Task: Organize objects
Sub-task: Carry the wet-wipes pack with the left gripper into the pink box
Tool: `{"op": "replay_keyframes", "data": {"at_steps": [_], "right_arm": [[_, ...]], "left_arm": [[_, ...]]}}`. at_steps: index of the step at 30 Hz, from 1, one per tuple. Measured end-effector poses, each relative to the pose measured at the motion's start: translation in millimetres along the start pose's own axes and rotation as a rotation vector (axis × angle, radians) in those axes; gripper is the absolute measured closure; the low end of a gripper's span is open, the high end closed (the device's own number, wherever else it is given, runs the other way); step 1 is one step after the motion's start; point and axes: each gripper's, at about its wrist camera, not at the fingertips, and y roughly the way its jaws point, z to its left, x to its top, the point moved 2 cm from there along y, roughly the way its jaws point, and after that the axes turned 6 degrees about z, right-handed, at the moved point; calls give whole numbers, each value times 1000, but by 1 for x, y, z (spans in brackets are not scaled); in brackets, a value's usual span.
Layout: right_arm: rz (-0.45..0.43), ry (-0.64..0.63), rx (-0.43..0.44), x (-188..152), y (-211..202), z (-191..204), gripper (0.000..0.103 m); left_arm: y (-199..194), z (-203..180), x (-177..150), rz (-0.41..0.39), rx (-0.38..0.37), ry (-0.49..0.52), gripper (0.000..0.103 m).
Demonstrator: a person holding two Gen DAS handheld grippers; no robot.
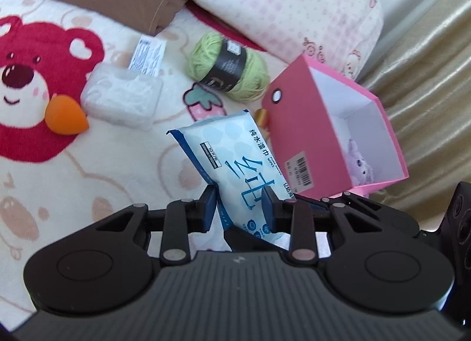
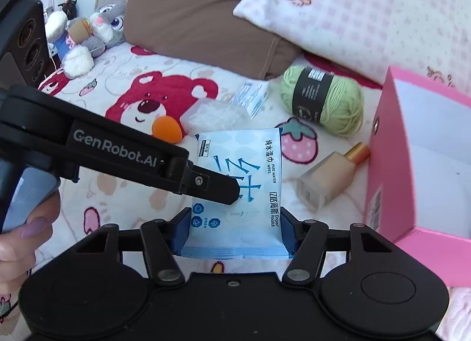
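A blue and white wet wipes pack point(image 1: 232, 158) point(image 2: 240, 182) is held above the bear-print blanket. My left gripper point(image 1: 240, 208) is shut on its lower part; in the right wrist view it reaches in from the left and pinches the pack's front. My right gripper point(image 2: 235, 230) is shut on the pack's bottom end. An open pink box point(image 1: 332, 135) point(image 2: 412, 164) stands just right of the pack, with a purple plush toy point(image 1: 359, 165) inside.
On the blanket lie green yarn point(image 1: 228, 67) point(image 2: 322, 101), a clear plastic case point(image 1: 122, 96) point(image 2: 216, 117), an orange sponge point(image 1: 66, 115) point(image 2: 166, 130) and a foundation bottle point(image 2: 326, 179). Pillows point(image 2: 368, 14) and plush toys point(image 2: 94, 31) sit behind.
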Motion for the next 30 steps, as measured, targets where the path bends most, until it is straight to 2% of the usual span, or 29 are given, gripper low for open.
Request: {"op": "replay_keyframes", "data": {"at_steps": [7, 10, 12, 16, 19, 22, 28, 30], "right_arm": [[-133, 54, -86, 22, -79, -19, 38], [-124, 92, -114, 32, -101, -36, 38], [-97, 146, -98, 37, -108, -53, 38], [-93, 190, -151, 48, -117, -82, 38], [-84, 240, -177, 55, -114, -108, 39], [-58, 315, -160, 57, -104, -141, 39], [45, 428, -121, 45, -53, -190, 40], [75, 450, -105, 37, -36, -200, 40]], "left_arm": [[-38, -77, 32, -28, -44, 189, 71], [-36, -108, 52, 33, -47, 218, 71], [-29, -125, 65, 94, -36, 214, 71], [-10, -154, 84, 126, -56, 237, 71], [12, -173, 96, 147, -50, 249, 71], [44, -184, 108, 194, -18, 249, 71], [121, -189, 109, 304, 92, 275, 72], [144, -183, 108, 345, 112, 252, 72]]}}
